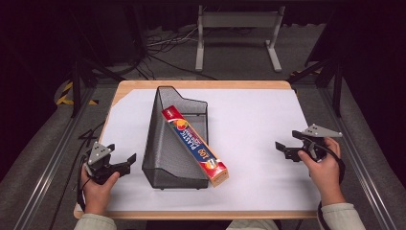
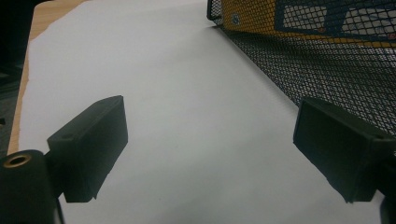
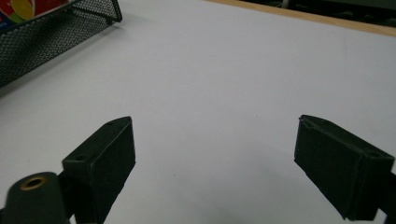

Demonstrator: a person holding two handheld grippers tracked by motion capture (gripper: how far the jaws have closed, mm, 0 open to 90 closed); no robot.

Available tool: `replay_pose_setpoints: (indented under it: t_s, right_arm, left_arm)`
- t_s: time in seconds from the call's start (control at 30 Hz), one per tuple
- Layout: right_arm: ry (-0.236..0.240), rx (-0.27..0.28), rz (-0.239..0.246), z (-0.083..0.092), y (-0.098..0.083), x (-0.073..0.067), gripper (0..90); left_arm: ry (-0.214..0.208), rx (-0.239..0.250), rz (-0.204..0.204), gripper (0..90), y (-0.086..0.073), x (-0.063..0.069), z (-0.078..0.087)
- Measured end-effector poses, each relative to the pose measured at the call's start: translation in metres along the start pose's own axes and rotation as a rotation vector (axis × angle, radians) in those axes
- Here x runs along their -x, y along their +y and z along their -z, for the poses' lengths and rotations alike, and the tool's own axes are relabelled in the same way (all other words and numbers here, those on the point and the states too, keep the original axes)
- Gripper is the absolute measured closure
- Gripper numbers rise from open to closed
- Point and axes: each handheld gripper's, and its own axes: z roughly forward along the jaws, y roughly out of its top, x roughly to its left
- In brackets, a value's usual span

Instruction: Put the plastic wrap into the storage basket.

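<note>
One black mesh file holder [image 1: 170, 143] lies on the white sheet [image 1: 253, 124], with one plastic-wrap box [image 1: 194, 145] inside, its end poking out. Two grippers flank the holder: left gripper [image 1: 125, 162] and right gripper [image 1: 283, 147], both with jaws apart, empty.

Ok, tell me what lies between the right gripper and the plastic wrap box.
Nothing: in the high view, bare white paper runs from the right gripper to the plastic wrap box, which leans out of the mesh basket.
</note>
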Motion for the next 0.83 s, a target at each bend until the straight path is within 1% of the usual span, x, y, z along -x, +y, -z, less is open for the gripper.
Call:
replay_pose_setpoints:
  t_s: [0.07,0.1,0.17,0.3,0.43,0.47,0.5,0.63,0.83]
  right_arm:
    - [-0.013,-0.009,-0.006,-0.004,-0.008,-0.001,12.9]
    - [-0.013,-0.009,-0.006,-0.004,-0.008,-0.001,12.9]
    - [-0.012,-0.031,-0.006,-0.006,-0.014,-0.002,13.0]
    - [-0.025,-0.063,-0.014,-0.01,-0.023,-0.003,12.6]
    - [-0.034,-0.11,-0.005,-0.015,-0.031,-0.005,12.5]
    - [-0.03,-0.112,-0.006,-0.015,-0.031,-0.004,12.5]
    - [-0.035,-0.113,-0.006,-0.015,-0.03,-0.004,12.3]
    - [-0.033,-0.116,-0.018,-0.015,-0.031,-0.003,12.0]
    - [-0.035,-0.111,-0.02,-0.014,-0.03,-0.003,11.9]
  left_arm:
    - [-0.001,-0.001,-0.001,10.9,0.0,0.0,0.0]
    - [-0.003,0.0,0.001,10.9,0.0,0.0,0.0]
    - [-0.003,0.001,0.0,10.9,0.0,0.0,-0.001]
    - [-0.007,0.001,0.005,10.9,0.0,0.0,-0.001]
    - [-0.012,0.003,0.009,10.9,0.0,0.0,-0.002]
    - [-0.015,0.002,0.013,10.9,0.0,0.0,-0.002]
    - [-0.013,0.004,0.016,10.9,0.0,0.0,-0.002]
    - [-0.014,0.001,0.015,10.9,0.0,-0.001,-0.002]
    - [-0.014,0.001,0.016,10.9,-0.001,-0.001,-0.002]
